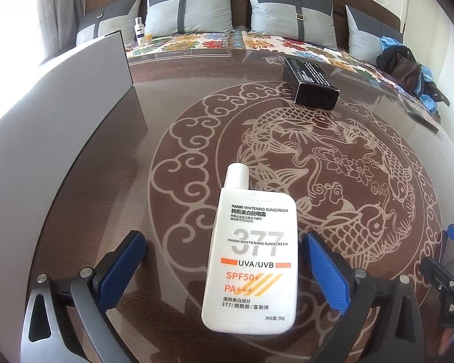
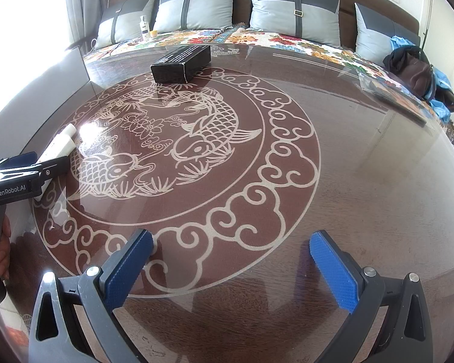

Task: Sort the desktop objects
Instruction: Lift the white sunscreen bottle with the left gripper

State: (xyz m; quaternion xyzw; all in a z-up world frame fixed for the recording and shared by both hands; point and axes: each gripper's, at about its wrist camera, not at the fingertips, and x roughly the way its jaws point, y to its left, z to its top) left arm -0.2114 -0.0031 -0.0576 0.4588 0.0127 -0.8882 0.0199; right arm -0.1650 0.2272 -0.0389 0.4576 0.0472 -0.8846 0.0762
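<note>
Left wrist view: left gripper (image 1: 224, 269) tilted downward over the sunscreen bottle (image 1: 251, 260).
Fingers (image 1: 327, 272) released, flanking the bottle untouched; right gripper (image 2: 230, 269) fingers likewise spread, empty, right of the bottle.

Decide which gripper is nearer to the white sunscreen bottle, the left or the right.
Left. The left gripper straddles the sunscreen bottle, which lies flat between its open jaws, untouched. The right gripper hangs open over bare table, well off to the bottle's side.
</note>
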